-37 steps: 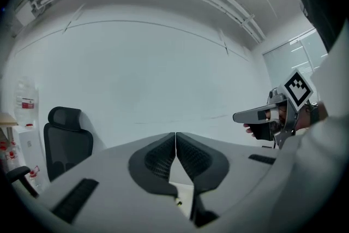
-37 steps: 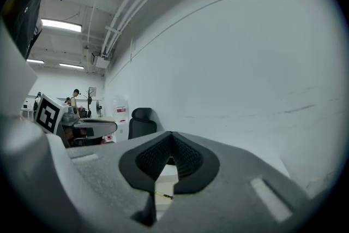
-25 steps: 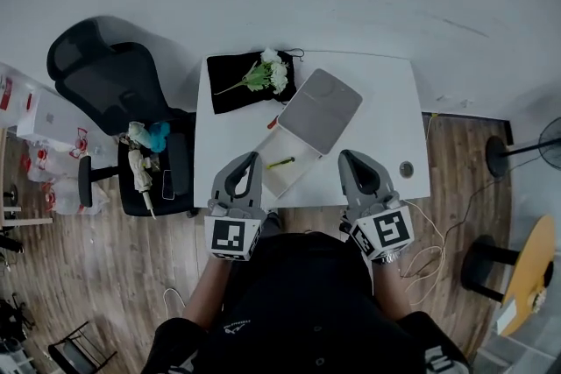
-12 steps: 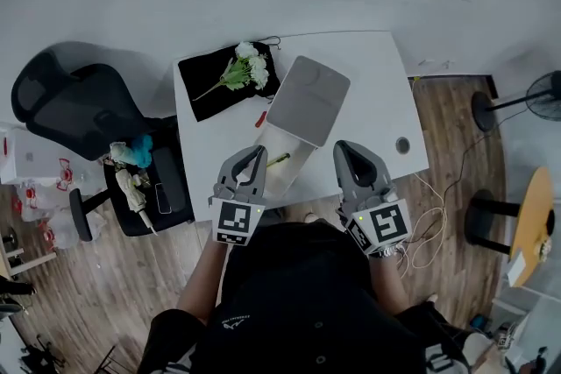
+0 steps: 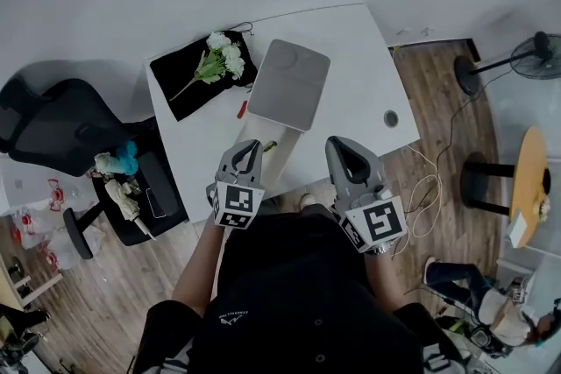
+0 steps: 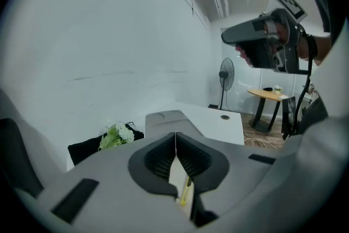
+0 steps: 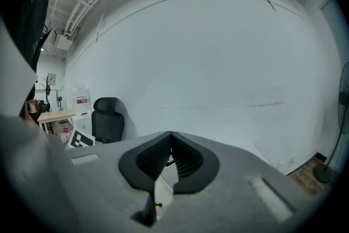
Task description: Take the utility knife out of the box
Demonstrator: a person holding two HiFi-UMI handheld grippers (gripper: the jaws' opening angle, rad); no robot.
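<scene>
A white tabletop carries a white open box near its near edge, with its flat grey lid raised on the far side. A slim yellow-green utility knife lies inside the box, towards its left part.

The left gripper hangs over the box's near-left corner, its fingers pressed together with nothing between them. In the left gripper view the closed fingers point down at the box, and the knife shows just below them; whether they touch it cannot be told.

The right gripper sits to the right of the box, over the tabletop's near edge. Its fingers are also pressed together and empty.

On the far left of the tabletop a black cloth lies flat with a bunch of white flowers on it. A small red object lies between the cloth and the box. A black office chair stands left of the tabletop.
</scene>
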